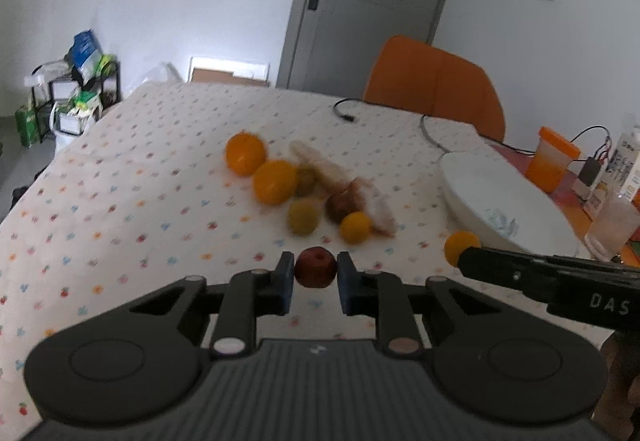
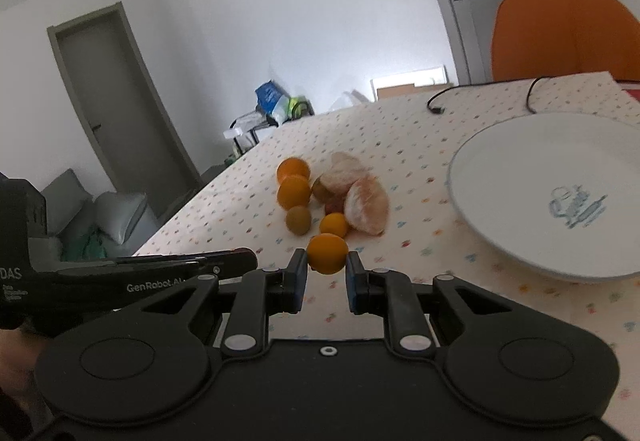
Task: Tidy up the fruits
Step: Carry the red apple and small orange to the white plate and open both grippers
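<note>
Left tongs: the left tongs point(image 1: 316, 273) were squeezed on a small dark red fruit point(image 1: 315, 267), low in the middle of the left wrist view, lifted a little above the surface point(image 1: 120, 201).
Right tongs: the right tongs point(image 2: 327, 269) were squeezed on a small orange fruit point(image 2: 327, 253), low in the middle of the right wrist view.
Why held so: each fruit sat right at the tips, so it could probably be carried over and let go with ease.
Fruit pile: more oranges point(image 1: 260, 165), two green fruits point(image 1: 302, 217) and some pale peeled pieces point(image 2: 366, 209) lay close together in the middle of the surface.
Plate: a white plate point(image 2: 520, 161) sat empty at the right of the frame, likely the place for the fruit.
Next: both fruits likely needed a move to the right, over the plate rim.
Watch out: round fruit could roll off.
</note>
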The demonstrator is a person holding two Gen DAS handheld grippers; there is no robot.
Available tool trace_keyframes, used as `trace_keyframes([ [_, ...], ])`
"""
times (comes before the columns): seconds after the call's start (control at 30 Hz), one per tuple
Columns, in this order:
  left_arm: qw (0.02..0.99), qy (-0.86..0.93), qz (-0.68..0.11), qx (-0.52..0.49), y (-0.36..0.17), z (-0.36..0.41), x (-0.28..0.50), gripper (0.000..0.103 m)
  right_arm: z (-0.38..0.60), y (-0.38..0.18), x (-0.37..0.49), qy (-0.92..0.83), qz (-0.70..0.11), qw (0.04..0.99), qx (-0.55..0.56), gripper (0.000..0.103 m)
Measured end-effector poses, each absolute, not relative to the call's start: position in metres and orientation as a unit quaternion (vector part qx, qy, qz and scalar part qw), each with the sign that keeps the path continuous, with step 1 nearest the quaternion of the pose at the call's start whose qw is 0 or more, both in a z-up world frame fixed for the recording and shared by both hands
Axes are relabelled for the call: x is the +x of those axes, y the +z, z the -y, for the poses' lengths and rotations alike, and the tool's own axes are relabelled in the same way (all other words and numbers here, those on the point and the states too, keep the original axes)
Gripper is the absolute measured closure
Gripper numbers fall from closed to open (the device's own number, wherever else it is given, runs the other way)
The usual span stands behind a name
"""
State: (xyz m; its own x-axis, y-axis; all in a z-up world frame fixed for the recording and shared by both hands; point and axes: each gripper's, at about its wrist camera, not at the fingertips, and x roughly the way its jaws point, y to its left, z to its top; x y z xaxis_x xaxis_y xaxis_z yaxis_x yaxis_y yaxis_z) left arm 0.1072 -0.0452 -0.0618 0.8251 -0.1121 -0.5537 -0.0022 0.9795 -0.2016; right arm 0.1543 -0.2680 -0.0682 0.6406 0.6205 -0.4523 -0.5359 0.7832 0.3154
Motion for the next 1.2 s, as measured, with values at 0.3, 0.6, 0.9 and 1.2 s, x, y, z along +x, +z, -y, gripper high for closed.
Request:
trace_keyframes([
  [0.3, 0.953, -0.06, -0.284, -0.091, -0.052, 0.076, 0.117, 0.082, 0.299, -0.059, 0.155, 0.293, -0.259, 0.917, 0.079, 0.084],
  [0.6, 0.954, -0.083, -0.277, -0.082, -0.047, 0.1, 0.123, 0.082, 0.324, -0.058, 0.154, 0.267, -0.249, 0.927, 0.086, 0.084],
  [0.9, 0.952, -0.108, -0.277, -0.072, -0.043, 0.124, 0.132, 0.082, 0.352, -0.059, 0.156, 0.228, -0.237, 0.939, 0.098, 0.084],
  [1.2, 0.947, -0.142, -0.282, -0.057, -0.039, 0.153, 0.147, 0.082, 0.377, -0.067, 0.157, 0.181, -0.231, 0.949, 0.112, 0.084],
])
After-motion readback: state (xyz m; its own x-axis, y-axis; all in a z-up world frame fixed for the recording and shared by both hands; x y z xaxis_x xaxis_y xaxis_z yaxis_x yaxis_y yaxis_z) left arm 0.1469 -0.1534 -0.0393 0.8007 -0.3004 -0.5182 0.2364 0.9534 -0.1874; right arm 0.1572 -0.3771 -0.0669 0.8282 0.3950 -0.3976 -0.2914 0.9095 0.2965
